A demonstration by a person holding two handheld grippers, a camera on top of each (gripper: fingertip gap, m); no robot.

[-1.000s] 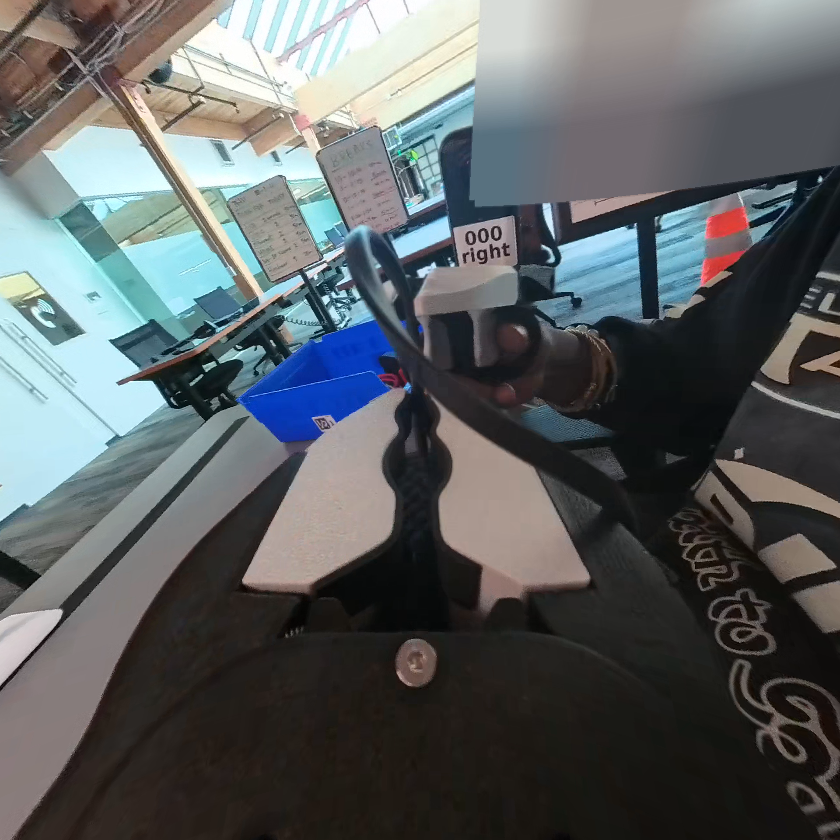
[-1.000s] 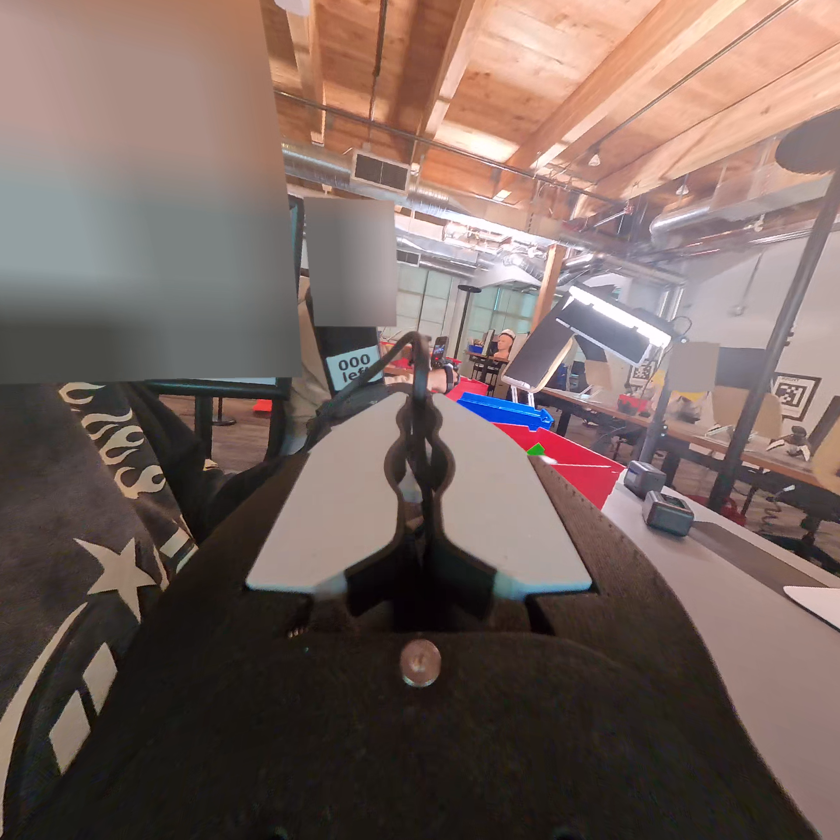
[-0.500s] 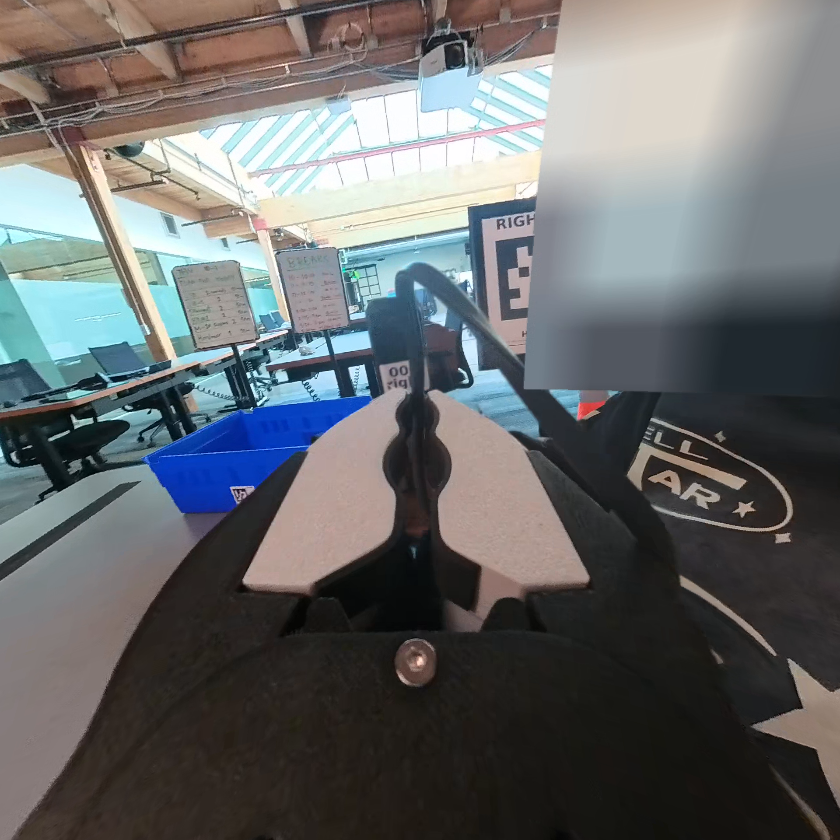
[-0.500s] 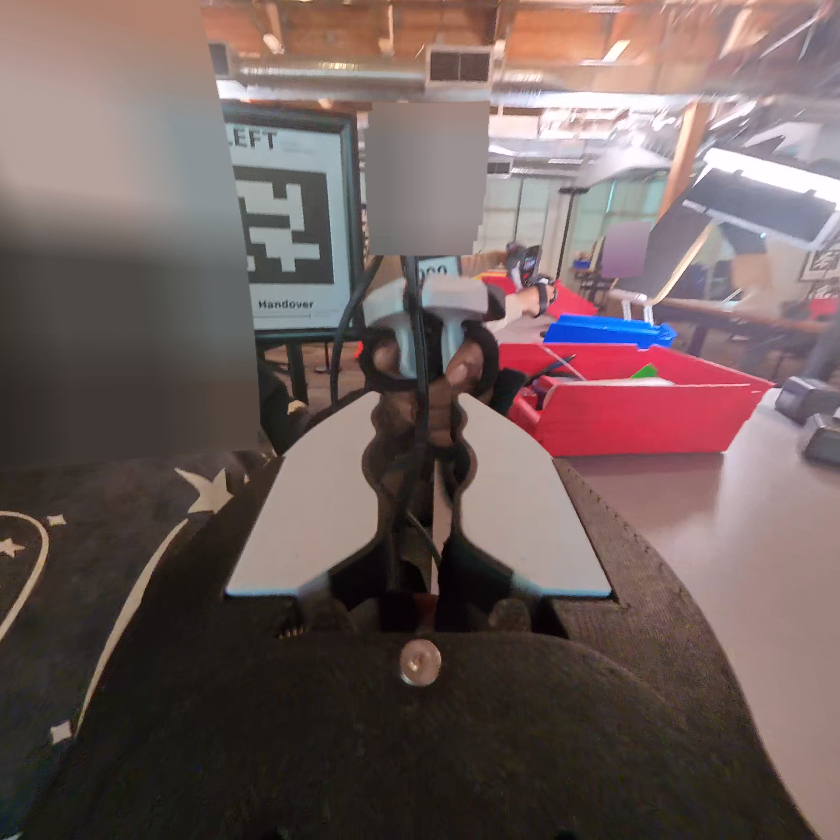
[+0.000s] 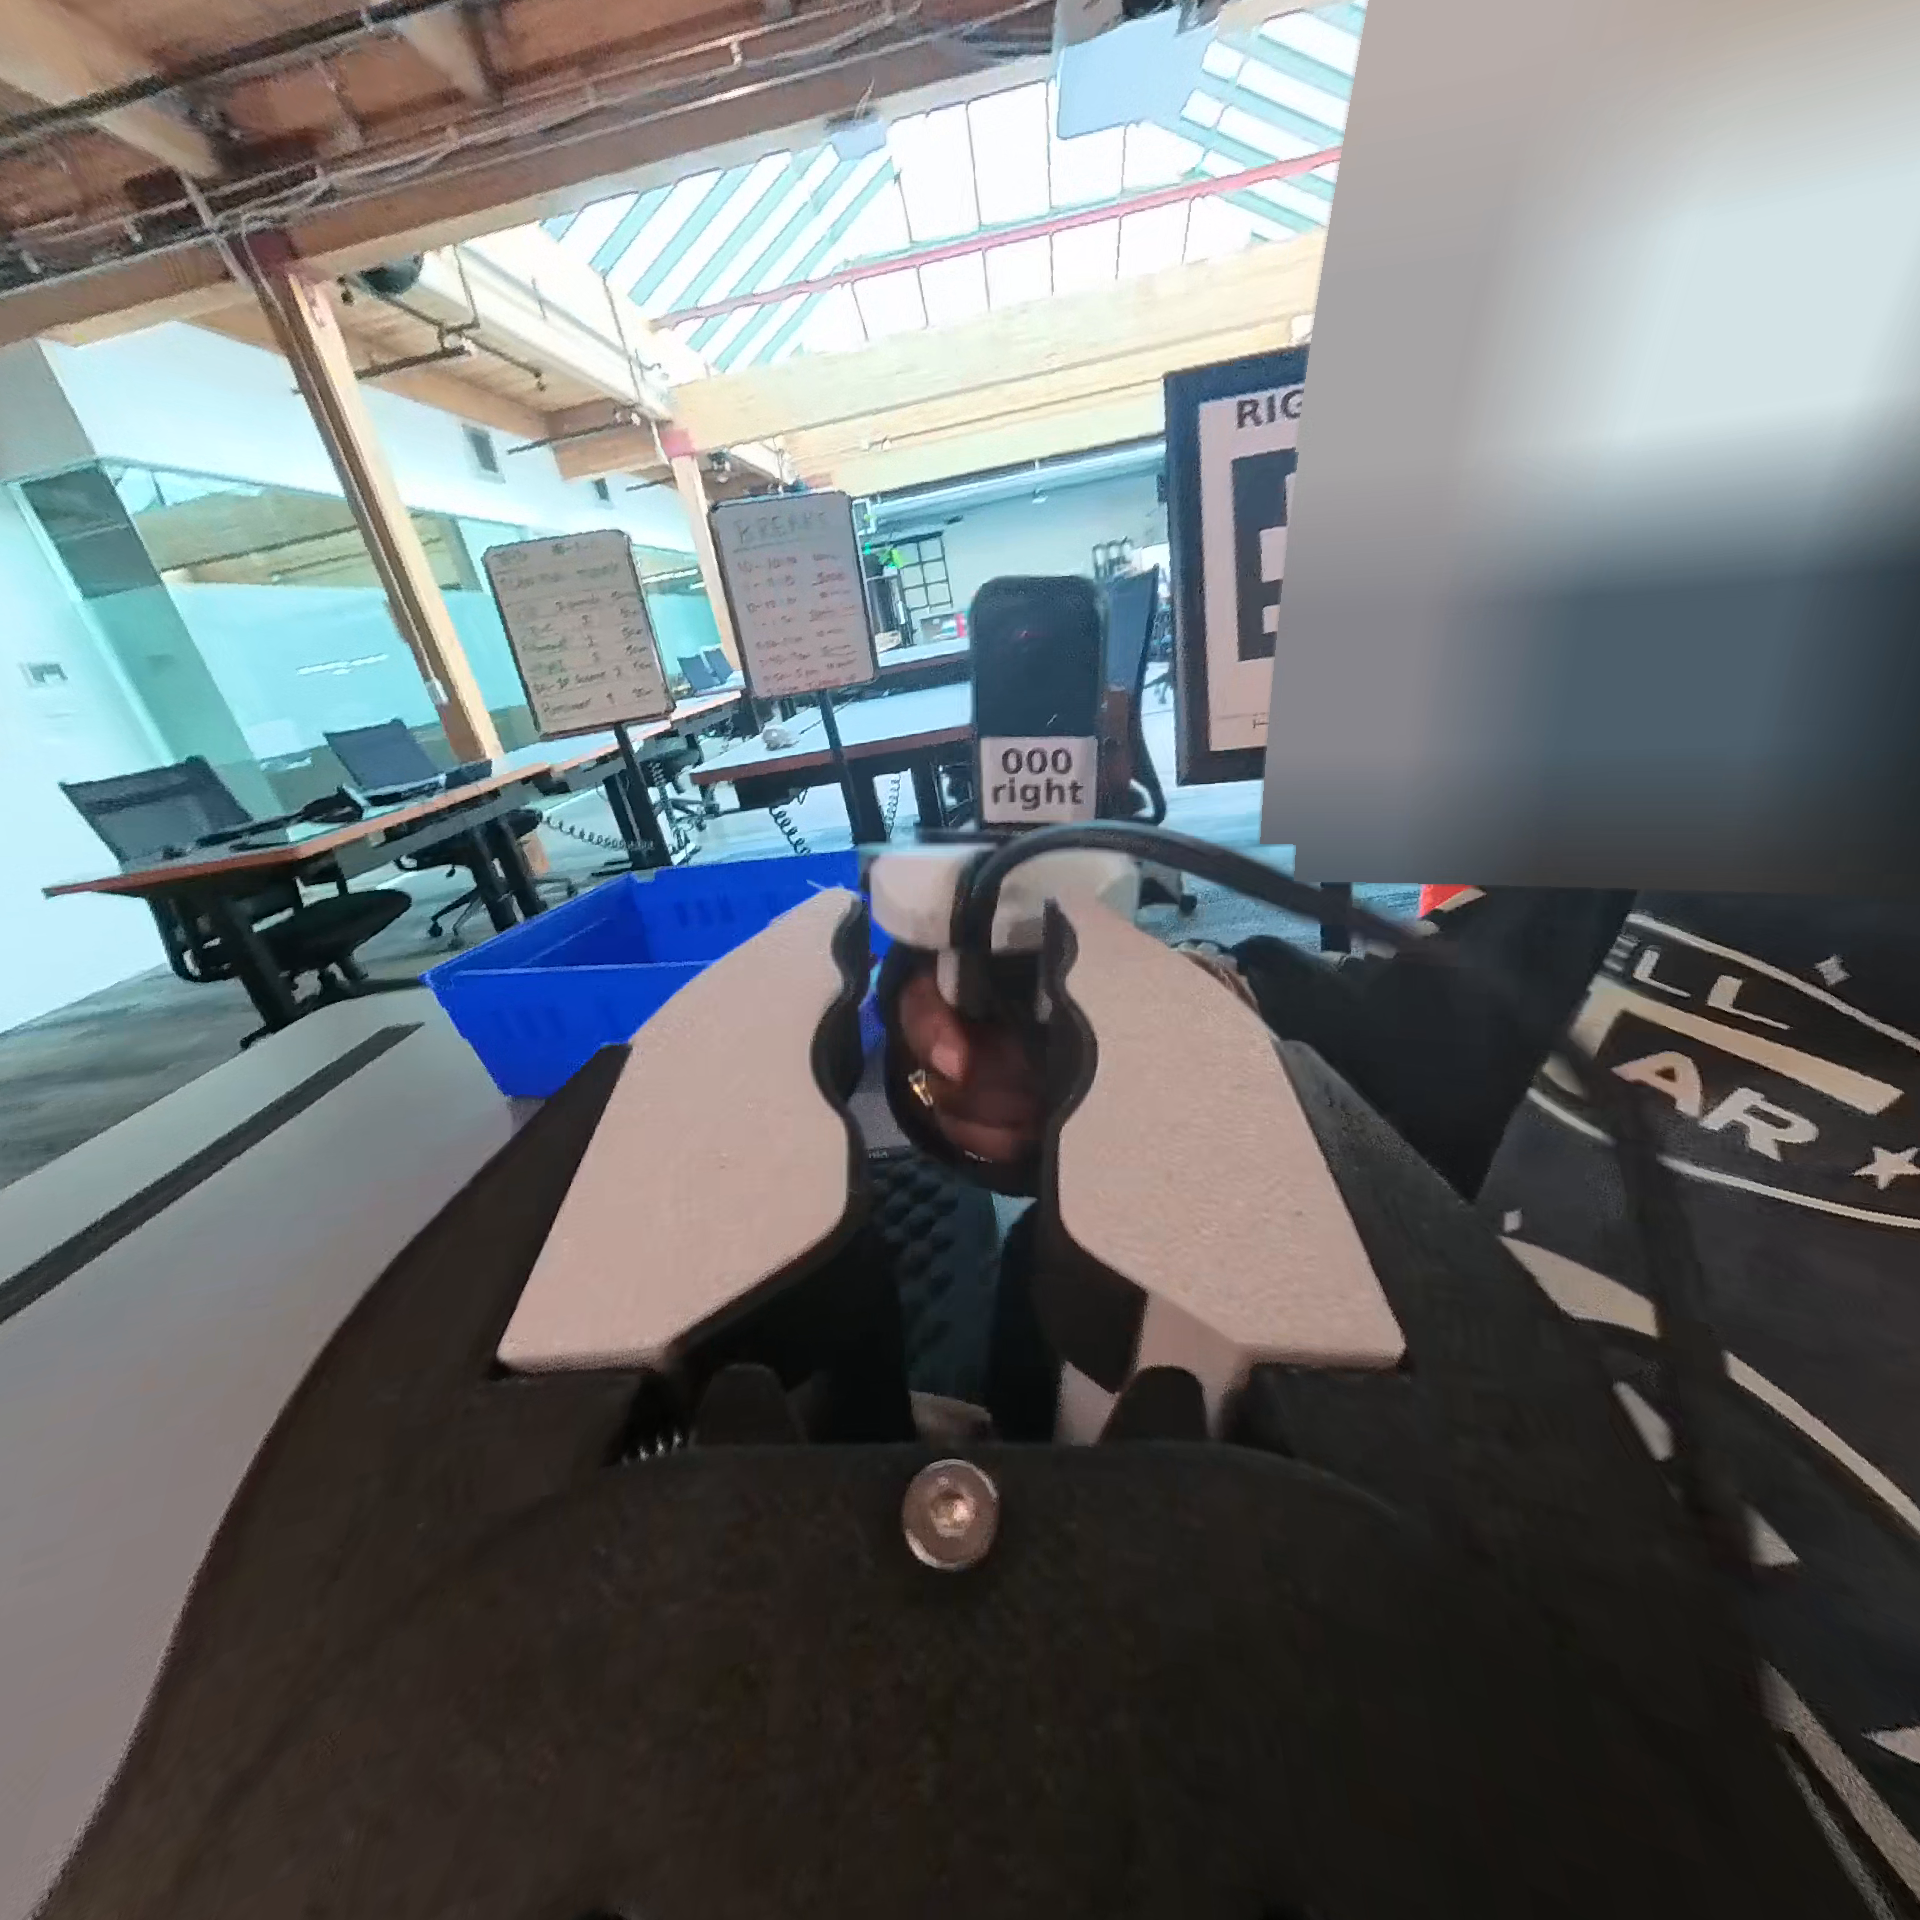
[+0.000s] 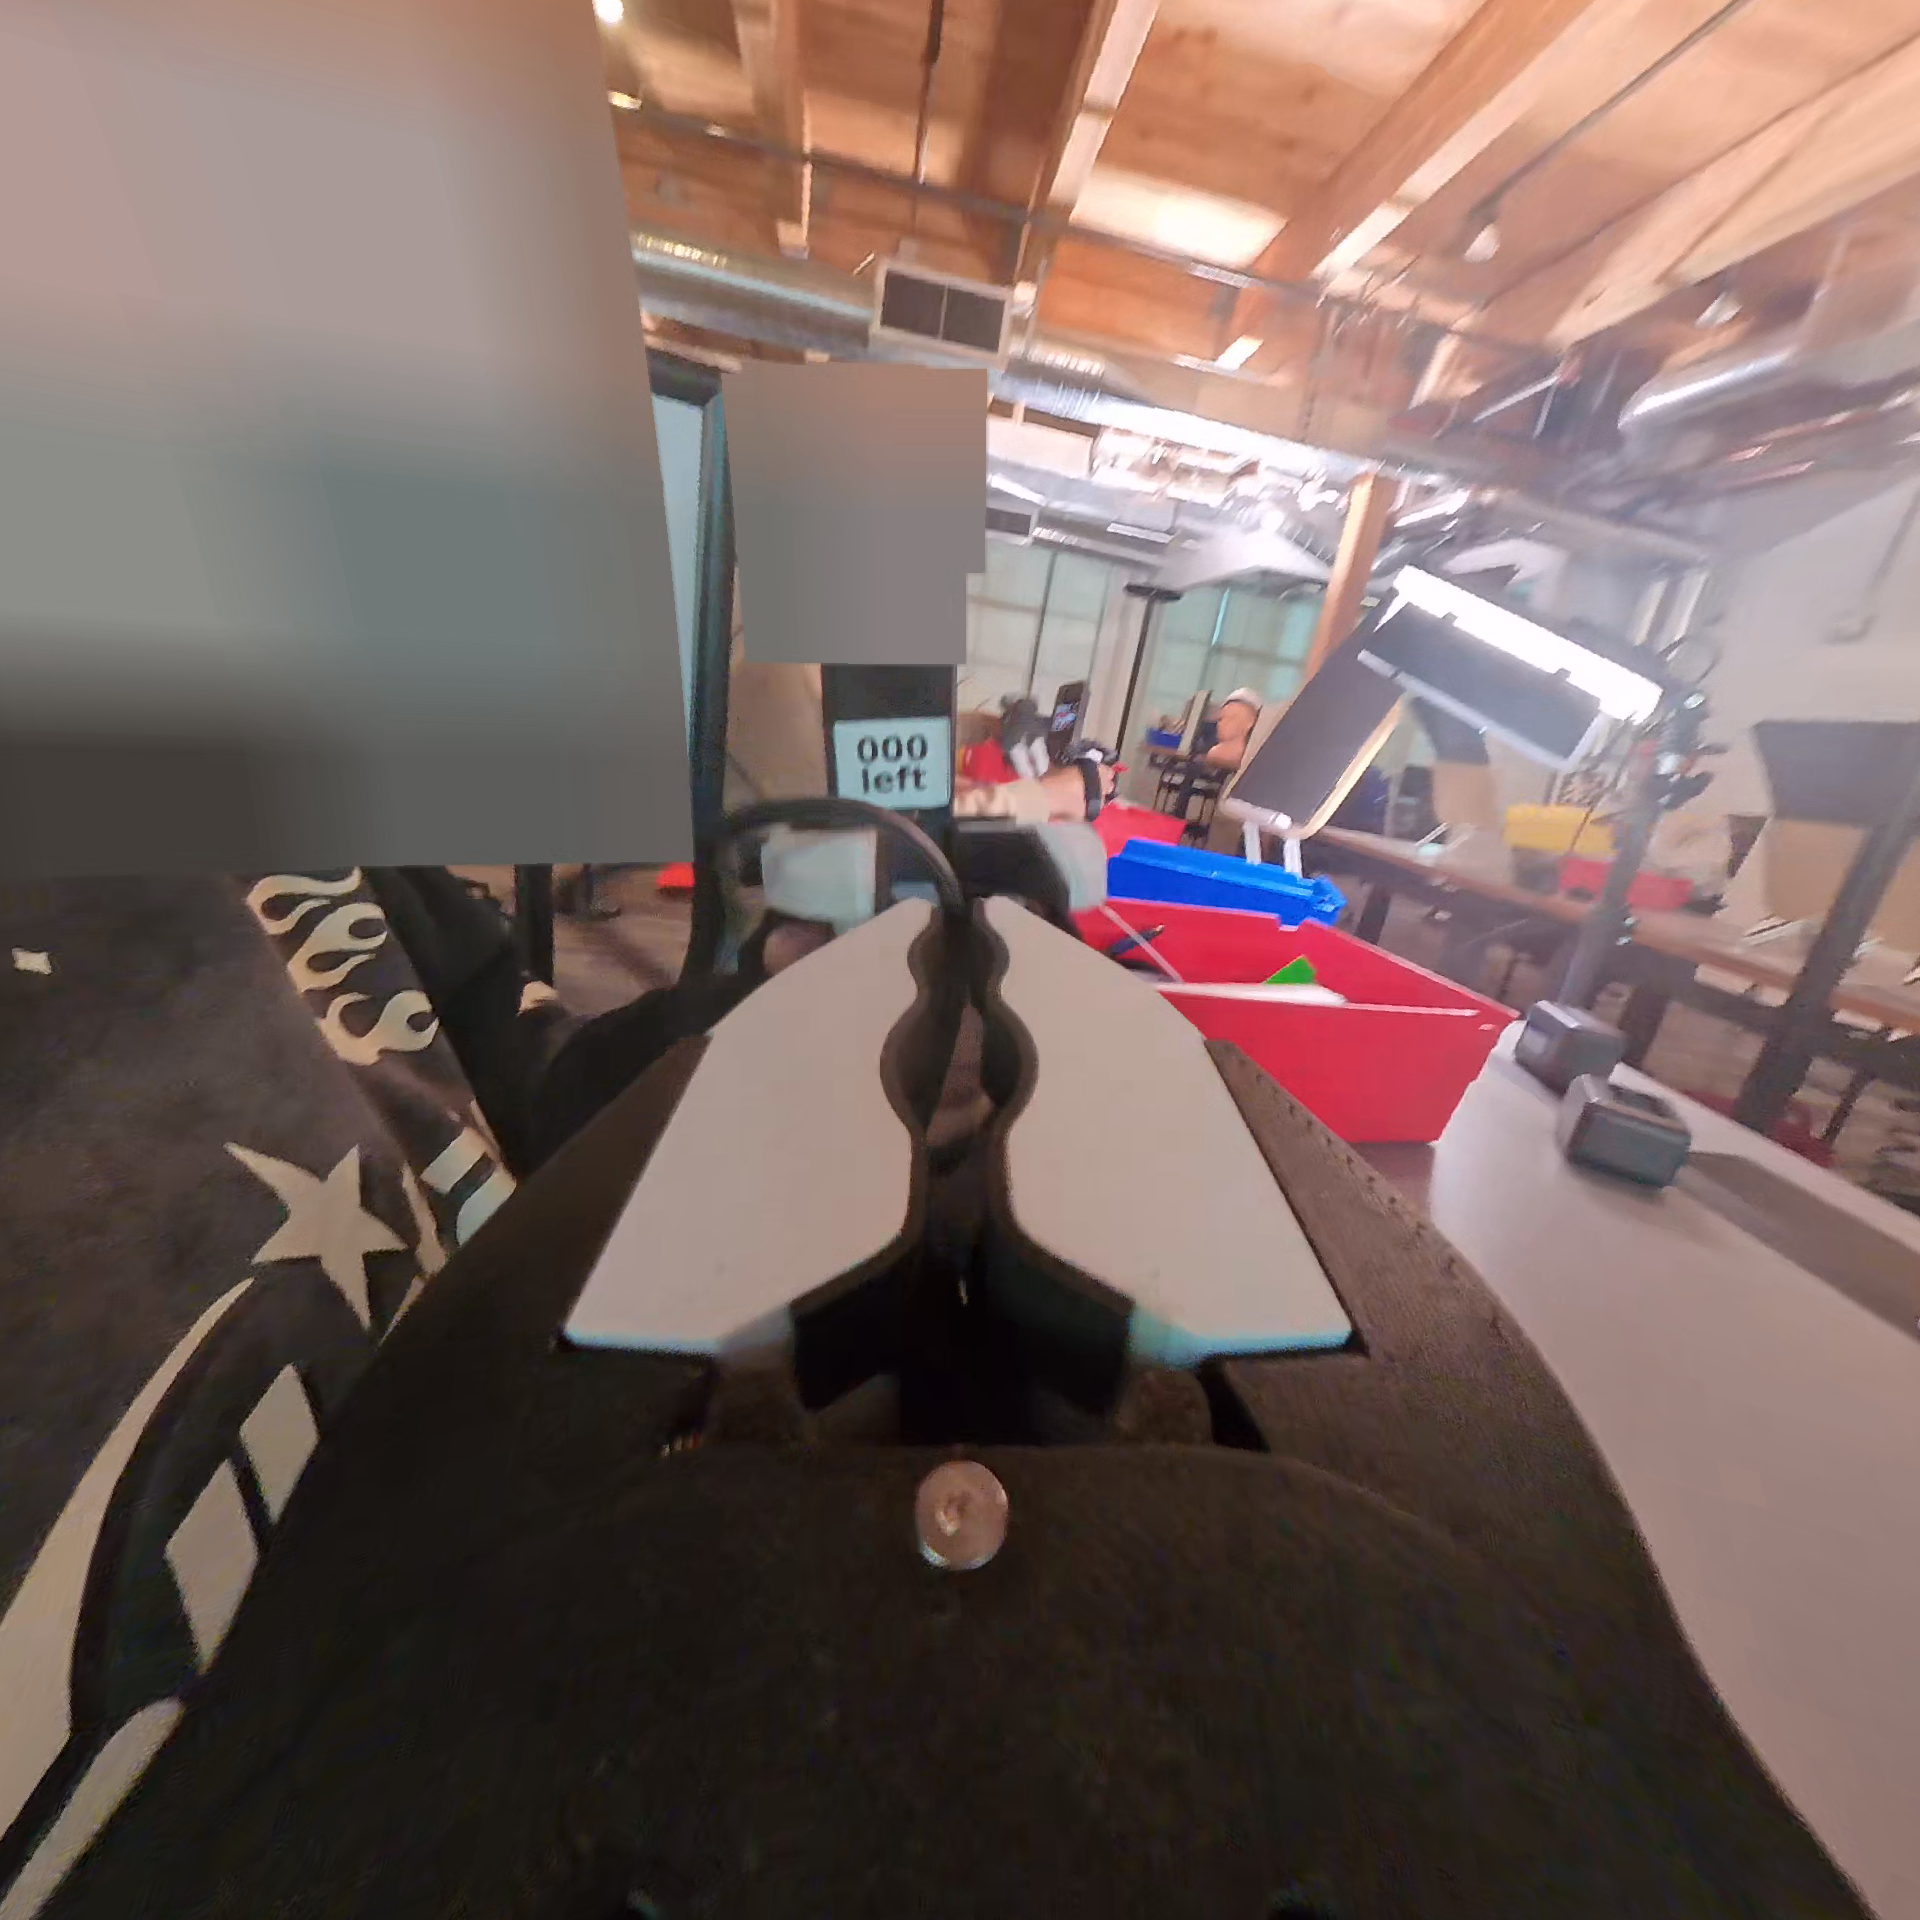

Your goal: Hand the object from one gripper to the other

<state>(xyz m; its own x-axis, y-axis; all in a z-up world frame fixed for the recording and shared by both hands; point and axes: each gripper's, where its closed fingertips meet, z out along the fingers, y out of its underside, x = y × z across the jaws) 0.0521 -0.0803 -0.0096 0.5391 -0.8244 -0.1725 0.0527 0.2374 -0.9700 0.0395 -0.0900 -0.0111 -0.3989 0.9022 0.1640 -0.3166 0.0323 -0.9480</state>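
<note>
The object is a thin black cable (image 6: 914, 844). My right gripper (image 6: 951, 914) is shut on it, and the cable arcs up and to the left from the fingertips. My left gripper (image 5: 956, 935) is open and empty, with its jaws spread either side of the right gripper's white fingertips (image 5: 914, 904). In the left wrist view the cable (image 5: 1195, 857) runs from those fingertips off to the right. In the right wrist view the left gripper's white fingertips (image 6: 821, 878) stand apart just beyond my own. A hand (image 5: 966, 1081) holds the right gripper.
A blue bin (image 5: 582, 966) sits on the grey table (image 5: 208, 1195) at left. A red bin (image 6: 1320, 1049) and two small dark devices (image 6: 1621, 1127) sit on the table (image 6: 1662, 1403) at right. The person's dark printed clothing (image 5: 1714, 1195) fills the near side. Only a small space, under 4 cm, lies between the two pairs of fingers.
My left gripper has opened and let go of the cable. My right gripper stays shut on it. The two grippers now face each other tip to tip.
</note>
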